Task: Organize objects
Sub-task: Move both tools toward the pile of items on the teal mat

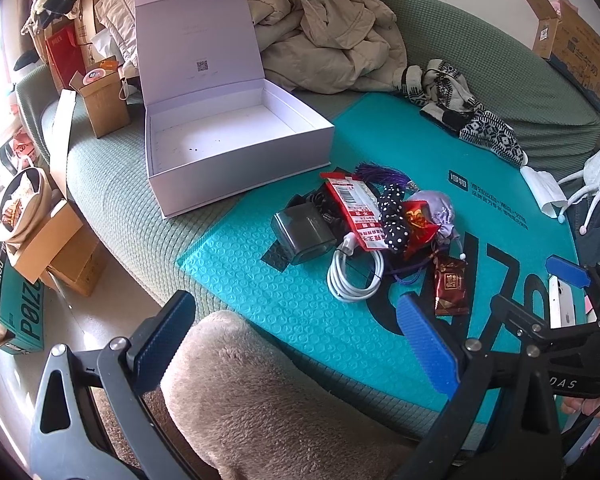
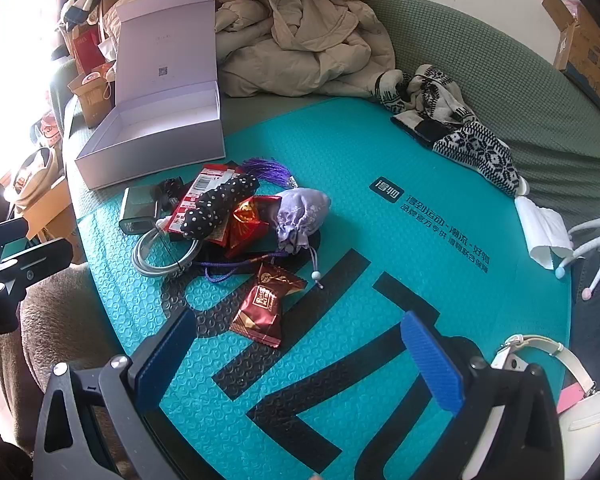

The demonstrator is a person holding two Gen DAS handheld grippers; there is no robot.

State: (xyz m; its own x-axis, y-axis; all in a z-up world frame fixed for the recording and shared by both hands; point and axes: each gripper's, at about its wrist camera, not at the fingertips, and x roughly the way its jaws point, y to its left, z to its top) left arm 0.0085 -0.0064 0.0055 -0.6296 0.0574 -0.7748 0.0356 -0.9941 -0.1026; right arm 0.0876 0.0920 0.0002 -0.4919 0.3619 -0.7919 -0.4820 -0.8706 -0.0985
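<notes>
An open white box (image 1: 236, 152) (image 2: 156, 136) stands empty at the far left of the teal mat (image 1: 420, 152) (image 2: 380, 184). A pile lies beside it: a grey charger (image 1: 304, 234) (image 2: 138, 210), a white cable (image 1: 354, 276) (image 2: 156, 256), a red packet (image 1: 354, 208), a polka-dot cloth (image 2: 220, 208), a lilac pouch (image 2: 300, 212), a purple tassel (image 2: 264, 170). A dark red candy (image 1: 452, 288) (image 2: 264, 306) lies nearest. My left gripper (image 1: 296, 340) is open and empty, short of the pile. My right gripper (image 2: 296, 364) is open and empty, just short of the candy.
Beige coats (image 1: 324, 40) and a patterned knit (image 1: 468, 116) lie at the back of the green sofa. Cardboard boxes (image 1: 60, 256) stand on the floor at left. A plush brown cushion (image 1: 260, 396) is under the left gripper. A phone (image 1: 560, 300) lies at right.
</notes>
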